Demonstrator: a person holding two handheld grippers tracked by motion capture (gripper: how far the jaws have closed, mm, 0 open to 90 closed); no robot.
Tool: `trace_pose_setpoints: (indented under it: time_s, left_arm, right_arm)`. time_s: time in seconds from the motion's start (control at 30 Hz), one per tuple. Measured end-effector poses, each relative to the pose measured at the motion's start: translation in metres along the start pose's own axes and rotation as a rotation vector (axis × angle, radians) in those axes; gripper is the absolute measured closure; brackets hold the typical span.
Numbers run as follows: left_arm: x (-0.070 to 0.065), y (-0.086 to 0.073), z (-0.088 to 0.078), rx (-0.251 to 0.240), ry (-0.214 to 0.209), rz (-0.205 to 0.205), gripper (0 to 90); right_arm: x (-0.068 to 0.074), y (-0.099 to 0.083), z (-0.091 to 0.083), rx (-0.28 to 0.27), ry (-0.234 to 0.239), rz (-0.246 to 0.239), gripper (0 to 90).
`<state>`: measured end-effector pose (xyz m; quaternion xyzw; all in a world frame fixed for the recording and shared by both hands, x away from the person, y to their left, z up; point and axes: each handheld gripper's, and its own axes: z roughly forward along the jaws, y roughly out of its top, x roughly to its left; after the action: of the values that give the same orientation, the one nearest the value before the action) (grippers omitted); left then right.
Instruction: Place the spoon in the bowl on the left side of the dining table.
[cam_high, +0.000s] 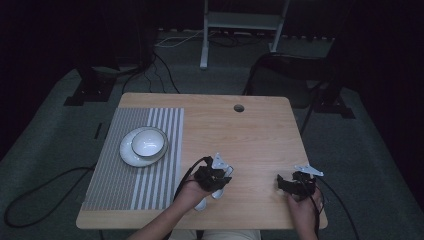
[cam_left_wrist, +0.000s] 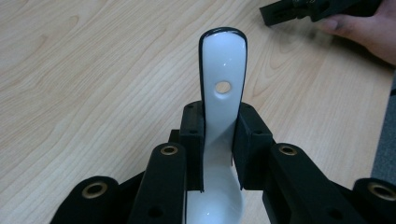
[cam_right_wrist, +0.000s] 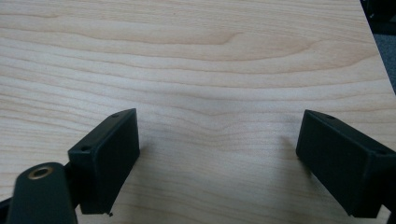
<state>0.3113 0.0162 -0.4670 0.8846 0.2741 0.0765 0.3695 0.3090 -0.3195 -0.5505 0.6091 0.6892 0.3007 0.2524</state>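
My left gripper is shut on a white ceramic spoon, its pads pressing the handle from both sides. The handle has a dark rim and a small hole, and it juts out past the jaws over the wooden table. In the high view the left gripper hovers near the table's front middle, with the white spoon showing beneath it. My right gripper rests at the front right in a hand. Its jaws stand wide apart over bare wood, right gripper holding nothing.
A white bowl sits on a white plate atop a grey striped placemat on the table's left side. A cable hole lies near the far edge. Cables trail from both grippers off the front edge.
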Motion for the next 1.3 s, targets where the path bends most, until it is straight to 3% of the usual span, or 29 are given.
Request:
trace_pose_setpoints:
  time_s: [0.57,0.8,1.3]
  left_arm:
    - [0.022,-0.001,-0.032,-0.035,0.063,-0.022,75.7]
    - [0.035,-0.006,-0.044,-0.049,0.077,-0.055,75.7]
    - [0.077,-0.016,-0.078,-0.084,0.186,-0.117,75.7]
  right_arm:
    - [0.000,0.000,0.000,0.000,0.000,-0.001,12.7]
    - [0.000,0.000,0.000,0.000,0.000,-0.001,12.7]
    - [0.000,0.000,0.000,-0.001,-0.004,0.002,12.7]
